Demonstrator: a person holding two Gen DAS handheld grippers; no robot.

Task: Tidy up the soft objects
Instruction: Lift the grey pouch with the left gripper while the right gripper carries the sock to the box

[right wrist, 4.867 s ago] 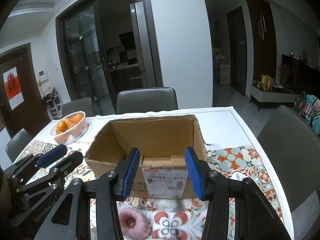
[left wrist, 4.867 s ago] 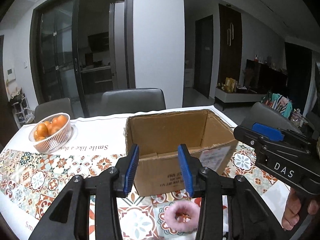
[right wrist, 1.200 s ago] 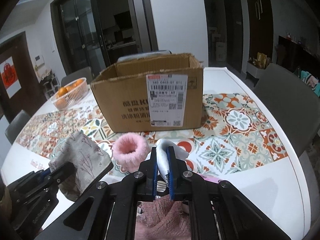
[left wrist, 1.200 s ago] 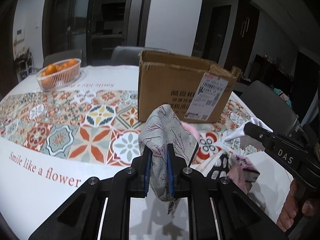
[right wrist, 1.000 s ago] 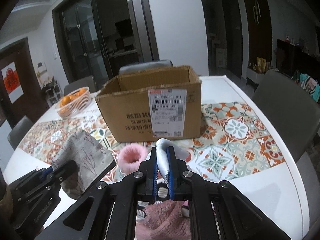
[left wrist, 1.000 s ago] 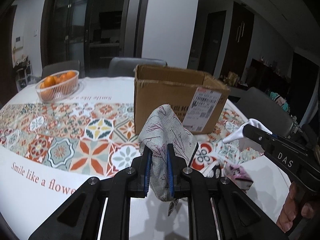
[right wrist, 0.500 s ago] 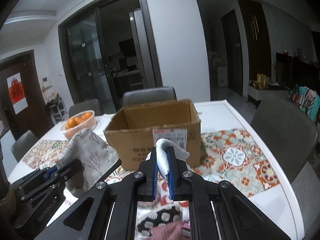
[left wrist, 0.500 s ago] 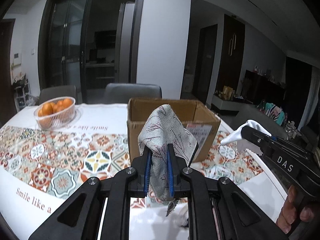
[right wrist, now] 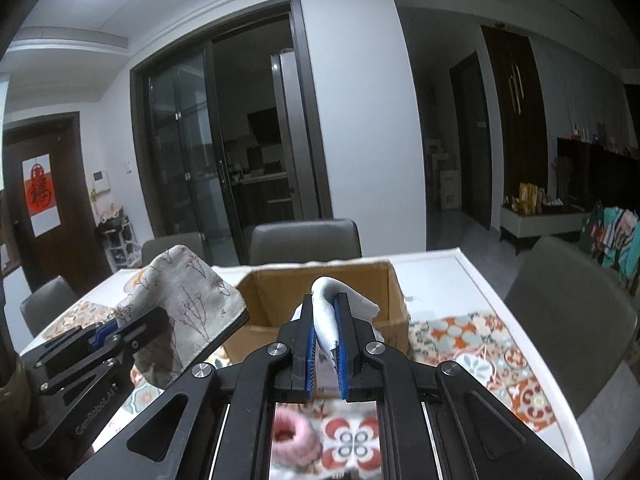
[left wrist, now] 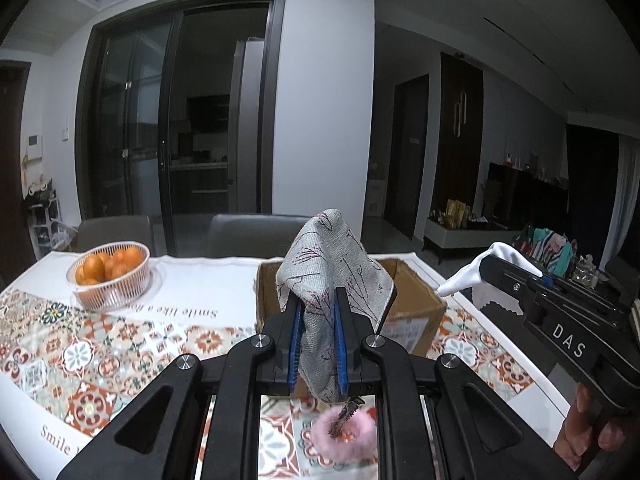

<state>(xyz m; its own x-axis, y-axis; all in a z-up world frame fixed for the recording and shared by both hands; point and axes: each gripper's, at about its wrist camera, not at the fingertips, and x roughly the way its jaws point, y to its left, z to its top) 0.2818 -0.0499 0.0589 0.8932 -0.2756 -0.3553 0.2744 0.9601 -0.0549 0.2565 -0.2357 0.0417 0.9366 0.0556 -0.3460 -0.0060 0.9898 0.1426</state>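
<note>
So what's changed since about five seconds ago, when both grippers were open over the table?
Both have closed on cloth and lifted: the left gripper holds a grey printed pouch, the right gripper a white cloth. The cardboard box, pink scrunchie and orange basket stayed put.

Both tools are built of matte black plastic arms with triangular cut-outs, joined by round silver screws. The left claw point(left wrist: 317, 340) and the right claw point(right wrist: 326, 344) are each lined with ribbed blue pads. "DAS" is printed in white on one side; on the other, embossed lettering is seen, perhaps "GenRobot.AI". Bare fingers point(left wrist: 592, 436) are wrapped around a handle.
</note>
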